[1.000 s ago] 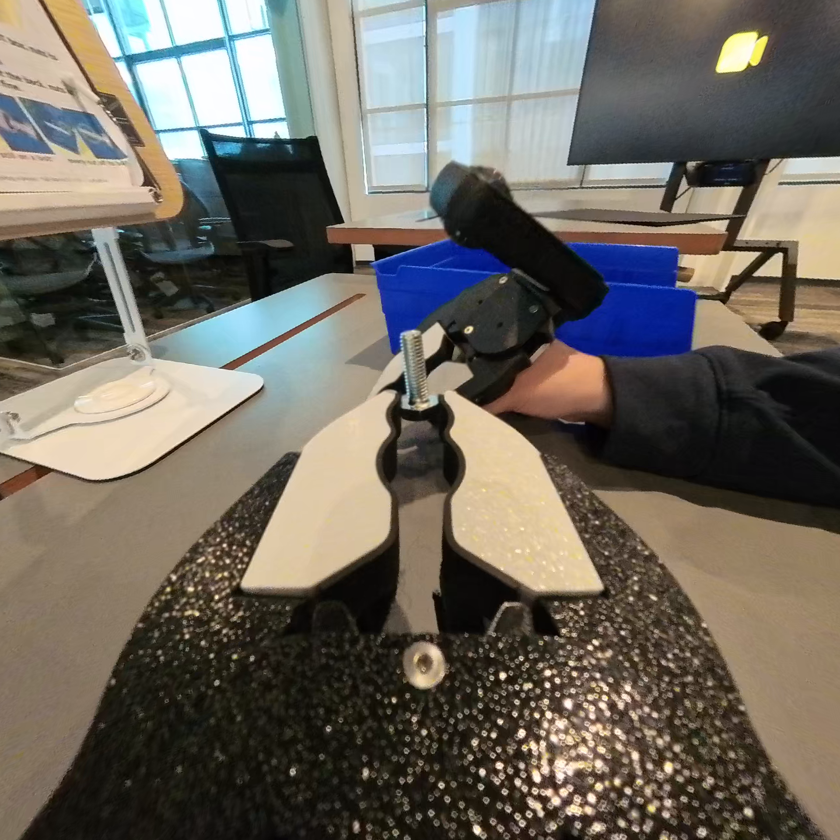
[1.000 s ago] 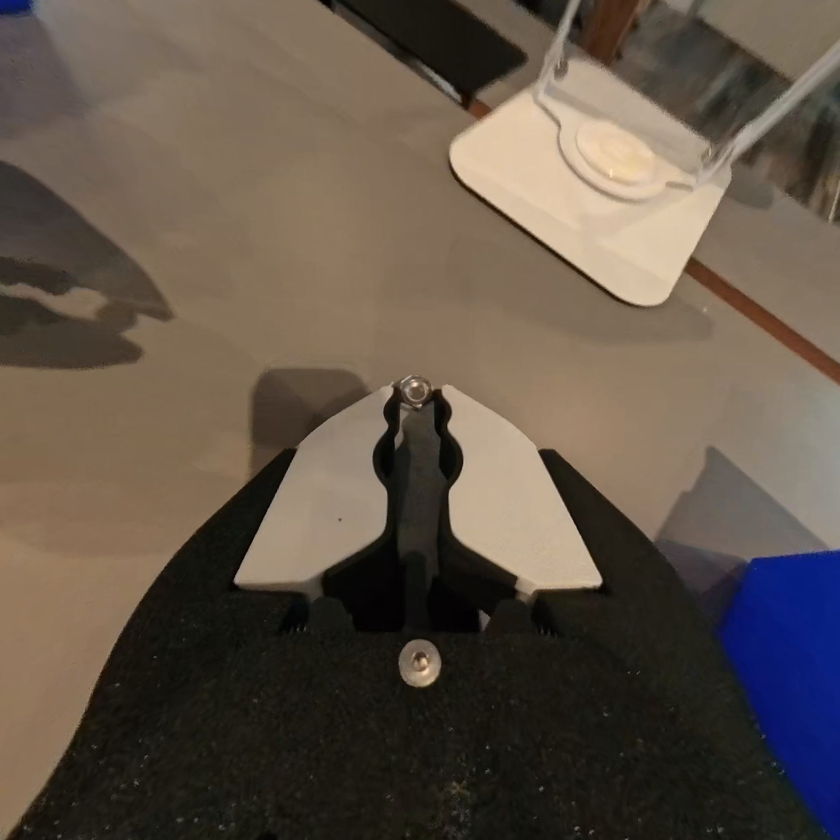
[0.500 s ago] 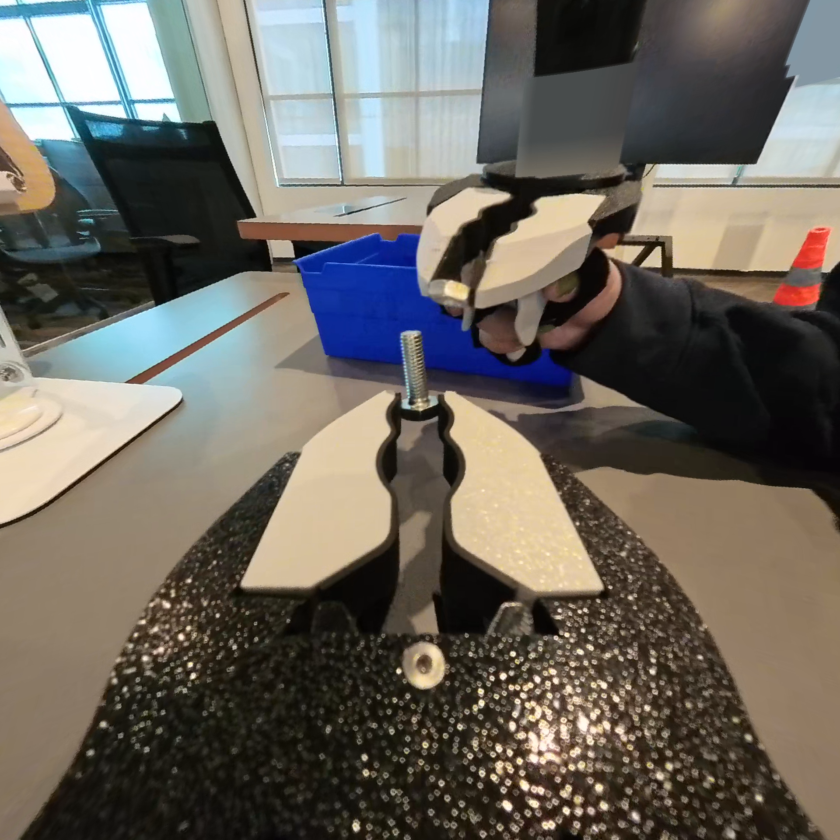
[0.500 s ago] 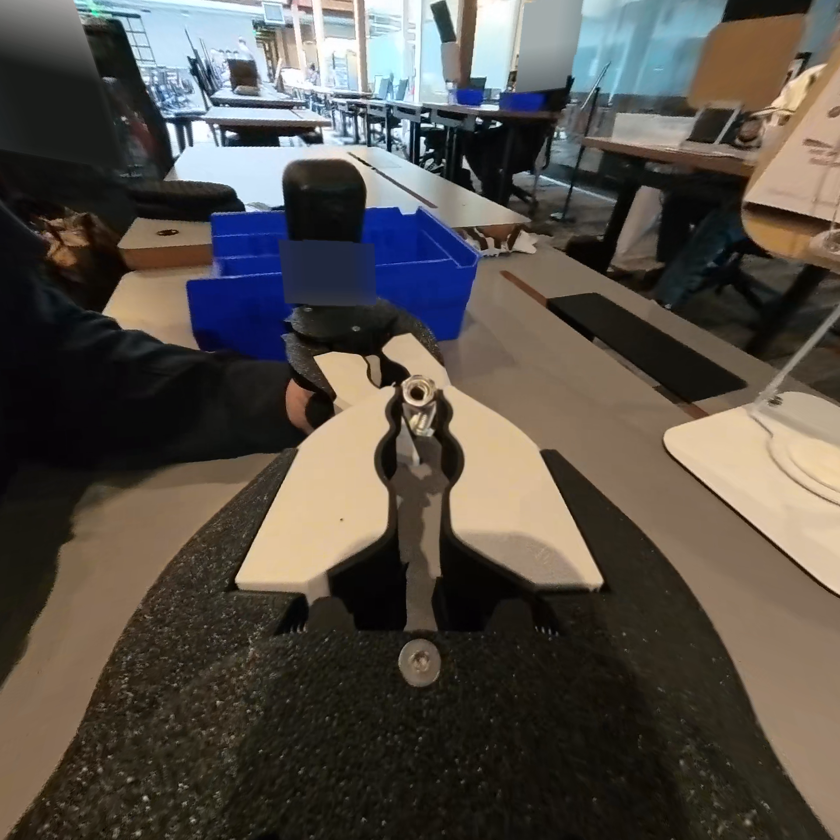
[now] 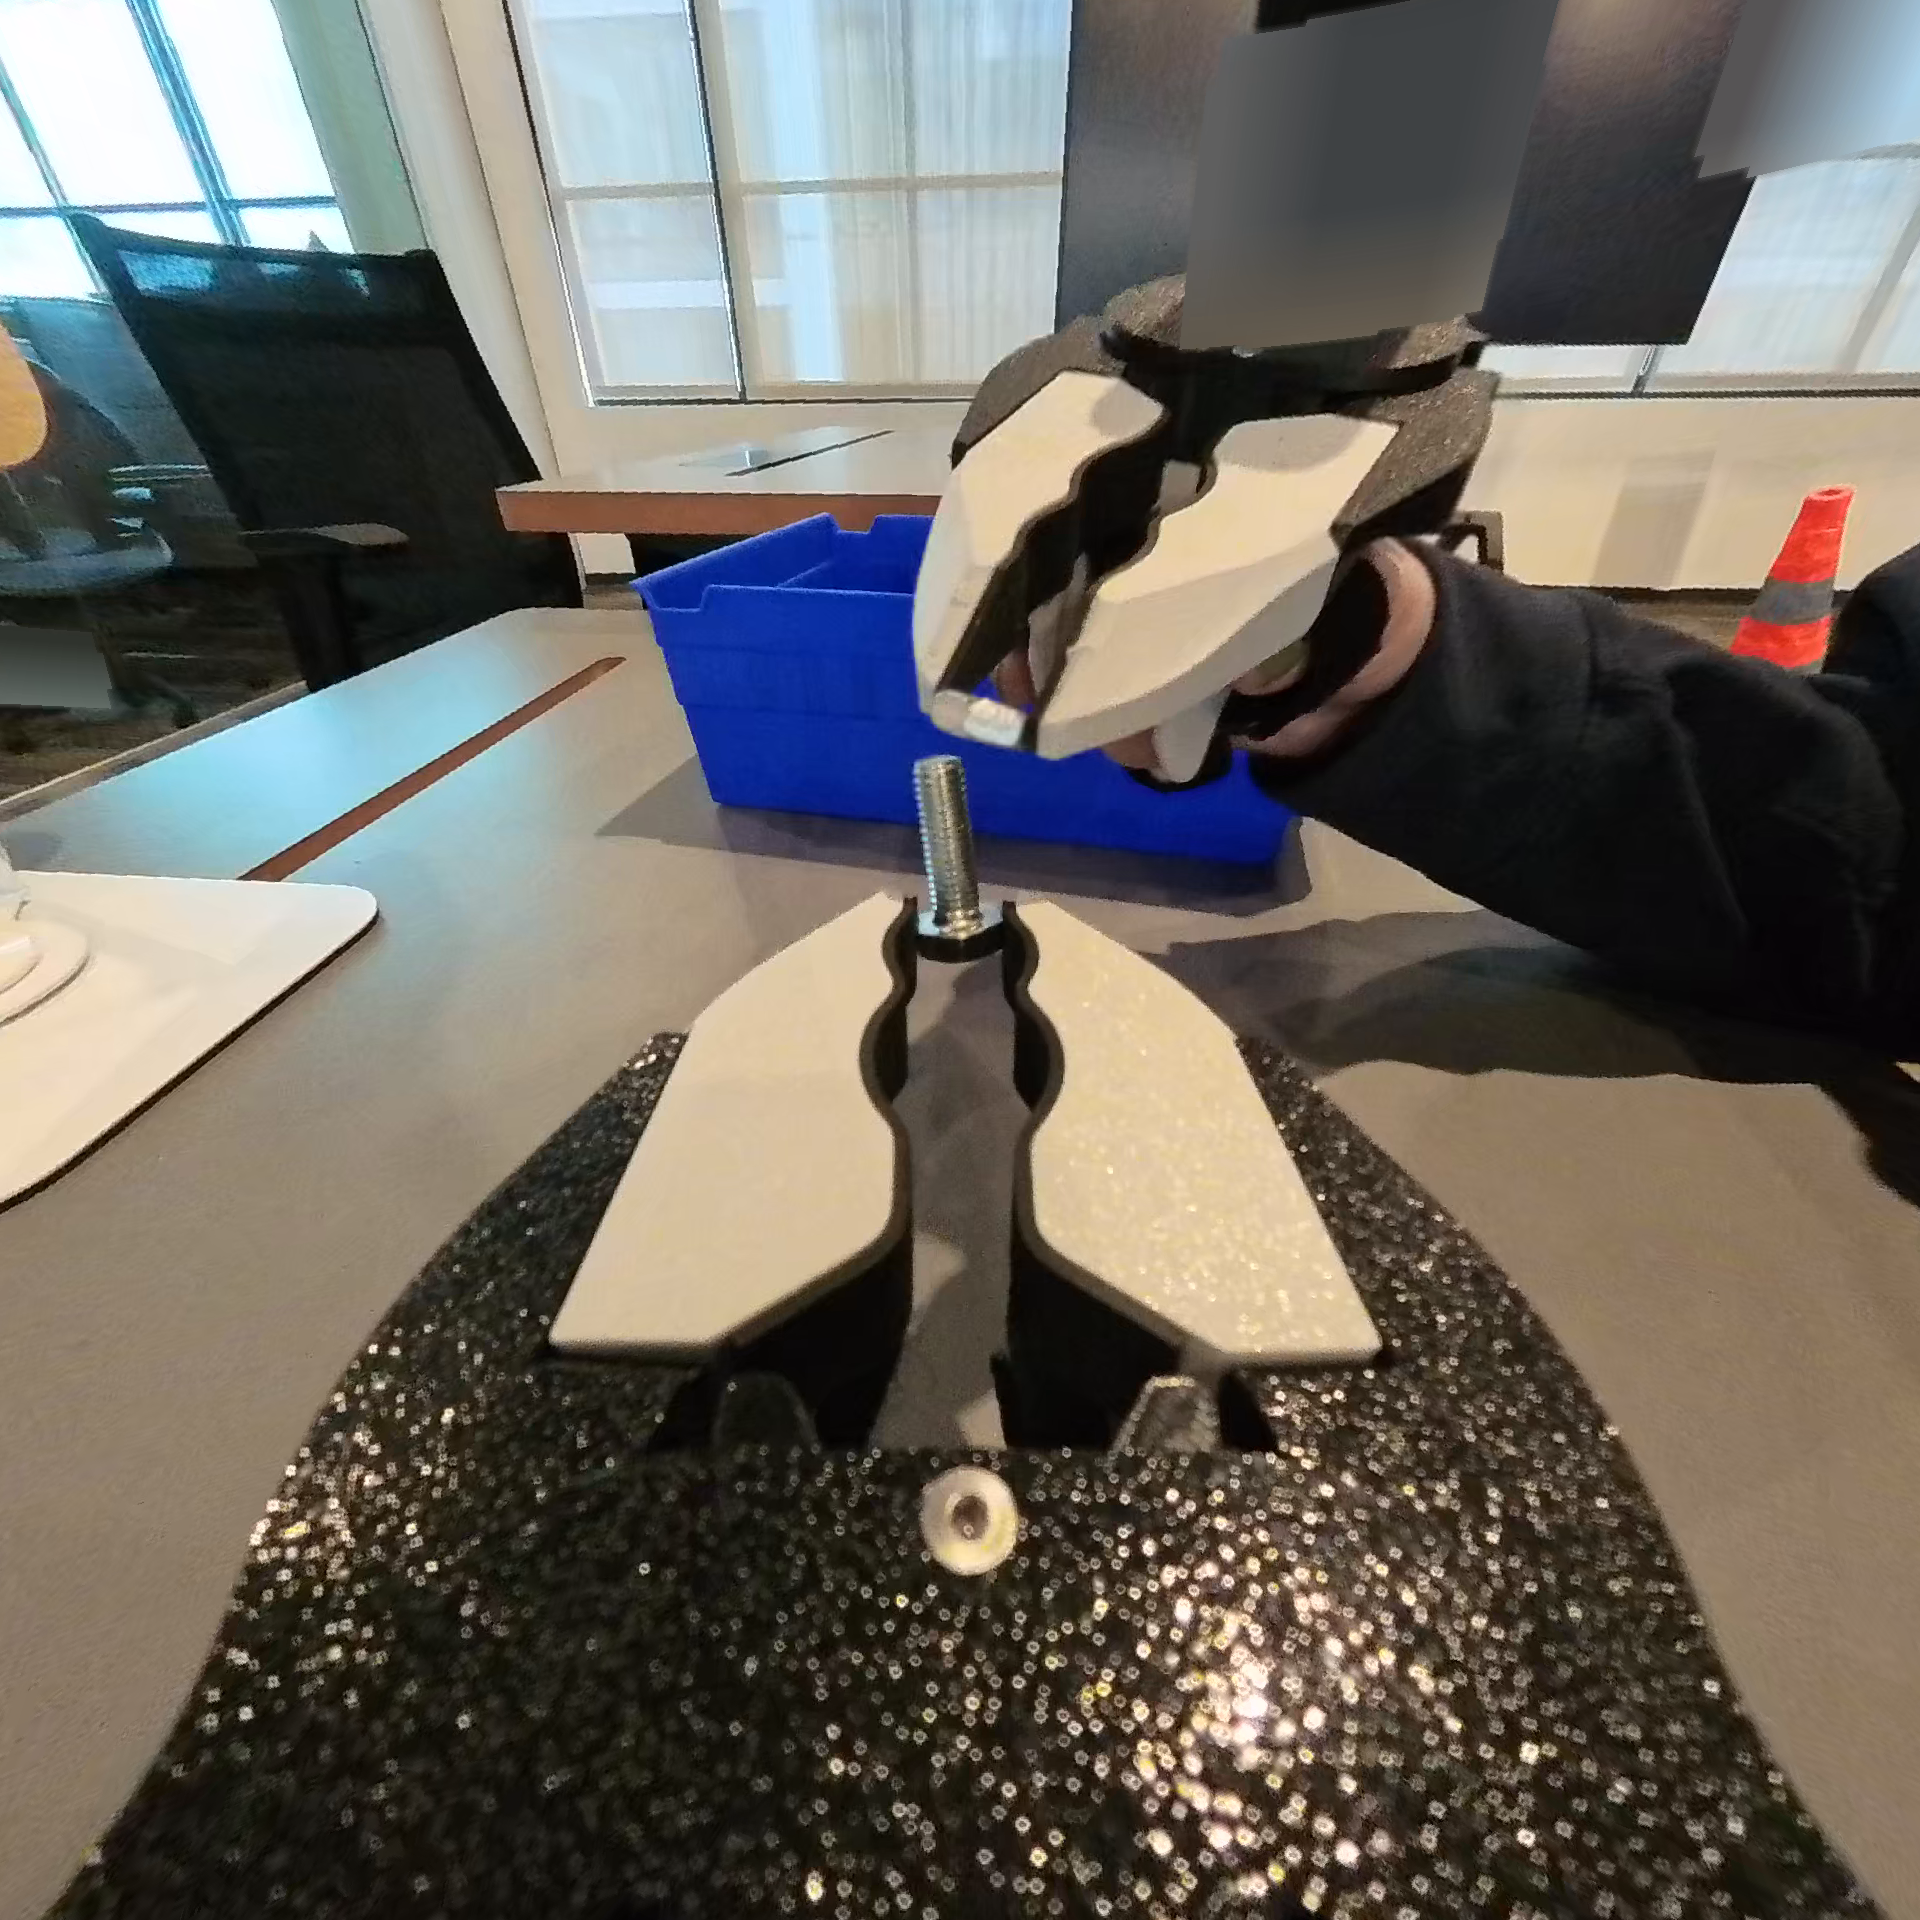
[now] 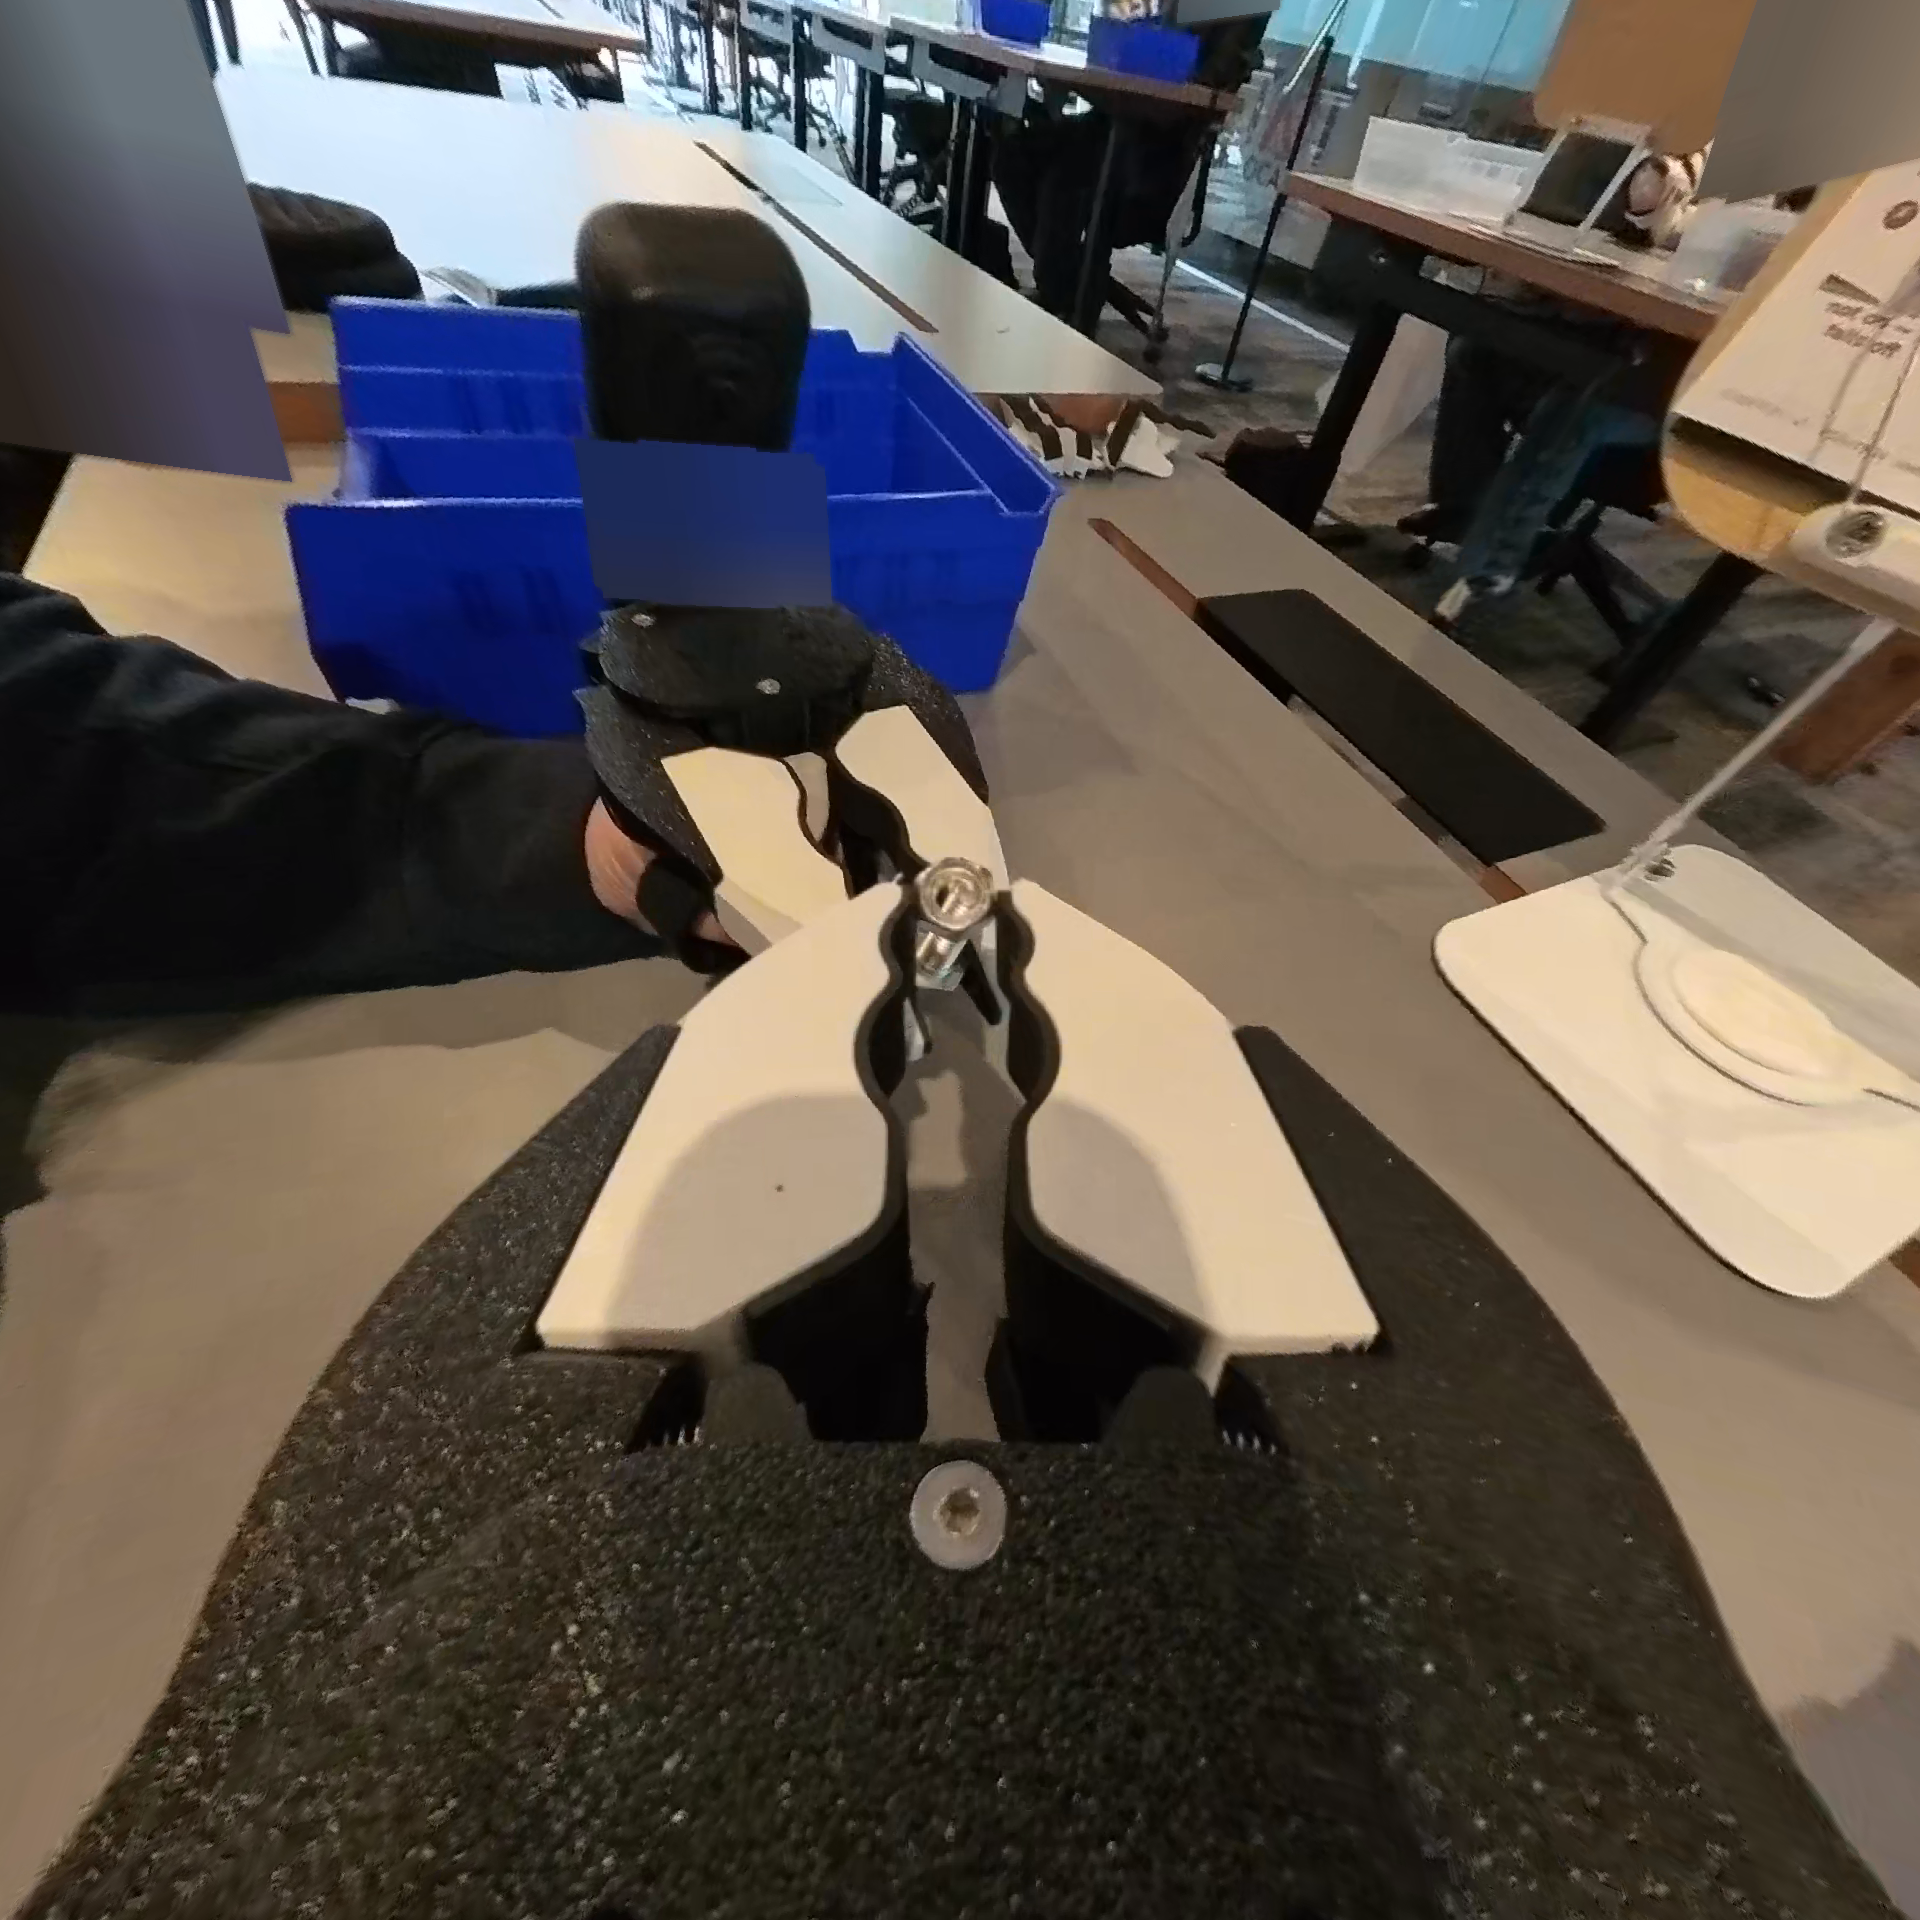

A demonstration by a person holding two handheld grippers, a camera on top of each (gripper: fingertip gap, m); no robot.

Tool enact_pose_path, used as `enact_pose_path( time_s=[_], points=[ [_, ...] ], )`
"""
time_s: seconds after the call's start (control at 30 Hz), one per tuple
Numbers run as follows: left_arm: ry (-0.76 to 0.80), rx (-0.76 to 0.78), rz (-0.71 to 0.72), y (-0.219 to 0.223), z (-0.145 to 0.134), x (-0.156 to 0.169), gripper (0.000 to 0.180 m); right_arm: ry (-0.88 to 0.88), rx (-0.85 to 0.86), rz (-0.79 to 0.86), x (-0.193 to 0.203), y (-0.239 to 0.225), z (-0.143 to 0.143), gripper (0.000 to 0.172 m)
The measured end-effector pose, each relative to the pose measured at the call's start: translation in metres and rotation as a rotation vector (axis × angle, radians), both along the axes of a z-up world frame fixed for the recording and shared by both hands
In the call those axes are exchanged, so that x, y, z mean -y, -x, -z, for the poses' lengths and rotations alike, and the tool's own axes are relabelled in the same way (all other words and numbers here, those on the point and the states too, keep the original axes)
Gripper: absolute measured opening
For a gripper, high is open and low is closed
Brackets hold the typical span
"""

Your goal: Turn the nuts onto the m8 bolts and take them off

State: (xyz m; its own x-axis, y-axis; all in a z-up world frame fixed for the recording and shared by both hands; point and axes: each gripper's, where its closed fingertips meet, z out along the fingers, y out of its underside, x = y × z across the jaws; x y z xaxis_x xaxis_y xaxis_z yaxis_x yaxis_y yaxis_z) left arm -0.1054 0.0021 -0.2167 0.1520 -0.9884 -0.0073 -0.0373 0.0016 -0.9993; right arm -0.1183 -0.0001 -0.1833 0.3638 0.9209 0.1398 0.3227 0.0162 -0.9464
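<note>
Step in hand: starting the nut (image 5: 977, 715) onto the bolt (image 5: 943, 847).

The left hand-held gripper (image 5: 956, 933), nearly closed, clamps the bolt's head, shank upright above the counter (image 5: 468, 935).

The right hand-held gripper (image 5: 982, 717), nearly closed, pinches the nut just above and right of the tip.

Next move calls for centring, lowering and turning the nut.

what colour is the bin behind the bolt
Bright blue. The bin stands on the grey table behind the upright bolt; the left wrist view shows it best.
</note>
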Motion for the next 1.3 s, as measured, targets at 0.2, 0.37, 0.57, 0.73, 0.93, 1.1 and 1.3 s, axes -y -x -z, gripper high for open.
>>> enact_pose_path(
  time_s=[0.2, 0.37, 0.57, 0.73, 0.93, 1.1, 1.3],
  points=[
    [-0.011, -0.017, 0.005, -0.002, 0.002, 0.002, 0.015, 0.001, 0.05, 0.024, 0.0, 0.001, 0.004, 0.014],
    [-0.023, -0.034, 0.035, -0.003, 0.004, 0.006, 0.015, 0.06, 0.083, 0.027, 0.002, -0.002, 0.007, 0.014],
    [-0.051, -0.075, 0.072, -0.007, 0.009, 0.013, 0.014, 0.158, 0.118, 0.004, 0.01, -0.006, 0.012, 0.014],
    [-0.059, -0.094, 0.093, -0.009, 0.011, 0.017, 0.014, 0.172, 0.164, 0.013, 0.013, -0.008, 0.015, 0.014],
    [-0.079, -0.148, 0.112, -0.013, 0.018, 0.02, 0.014, 0.179, 0.275, 0.051, 0.018, -0.013, 0.021, 0.014],
    [-0.089, -0.173, 0.132, -0.015, 0.022, 0.024, 0.014, 0.222, 0.307, 0.058, 0.022, -0.016, 0.025, 0.014],
    [-0.088, -0.182, 0.141, -0.016, 0.023, 0.025, 0.014, 0.242, 0.303, 0.06, 0.021, -0.016, 0.026, 0.016]
  ],
)
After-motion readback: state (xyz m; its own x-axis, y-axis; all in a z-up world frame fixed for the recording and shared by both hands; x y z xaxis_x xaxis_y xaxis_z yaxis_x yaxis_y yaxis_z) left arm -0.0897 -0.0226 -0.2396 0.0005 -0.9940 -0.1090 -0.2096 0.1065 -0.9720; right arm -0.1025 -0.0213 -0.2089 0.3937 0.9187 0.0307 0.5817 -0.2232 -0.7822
